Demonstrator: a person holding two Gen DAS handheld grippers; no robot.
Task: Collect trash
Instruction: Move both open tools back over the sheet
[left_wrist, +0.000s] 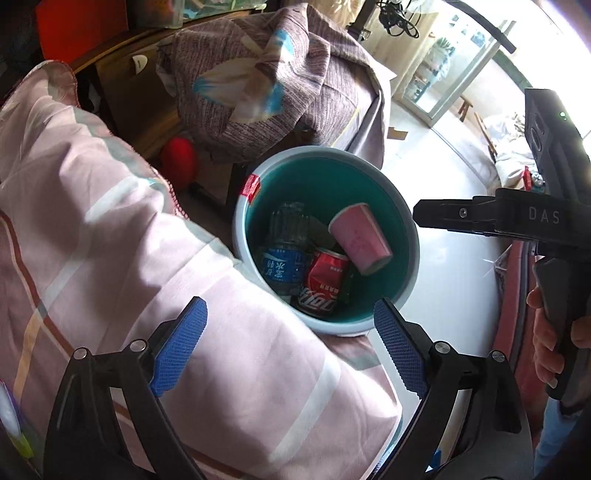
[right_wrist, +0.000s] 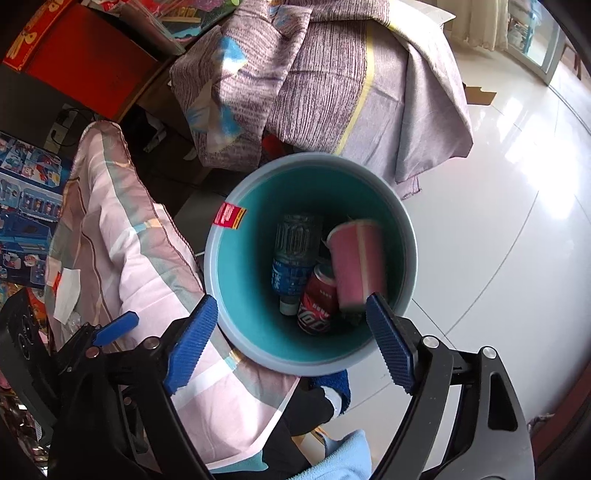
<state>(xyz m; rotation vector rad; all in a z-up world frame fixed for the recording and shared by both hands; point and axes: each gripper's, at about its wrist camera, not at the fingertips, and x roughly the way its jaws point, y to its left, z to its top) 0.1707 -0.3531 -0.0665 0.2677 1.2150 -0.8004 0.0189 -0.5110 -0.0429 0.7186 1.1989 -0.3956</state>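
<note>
Beside the pink striped quilt (left_wrist: 110, 206) a teal bin (right_wrist: 258, 332) stands on the white floor (right_wrist: 498, 240). Inside it lie a pink paper cup (right_wrist: 356, 262), a red cola can (right_wrist: 317, 301) and a water bottle (right_wrist: 295, 254) with blue label, all touching. Both the left gripper (left_wrist: 290, 339) and the right gripper (right_wrist: 291, 332) hover above the bin, jaws wide, holding nothing.

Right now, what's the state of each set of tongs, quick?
Left tongs: open, nothing between the pads, above the bin.
Right tongs: open, holding nothing, over the same bin.
</note>
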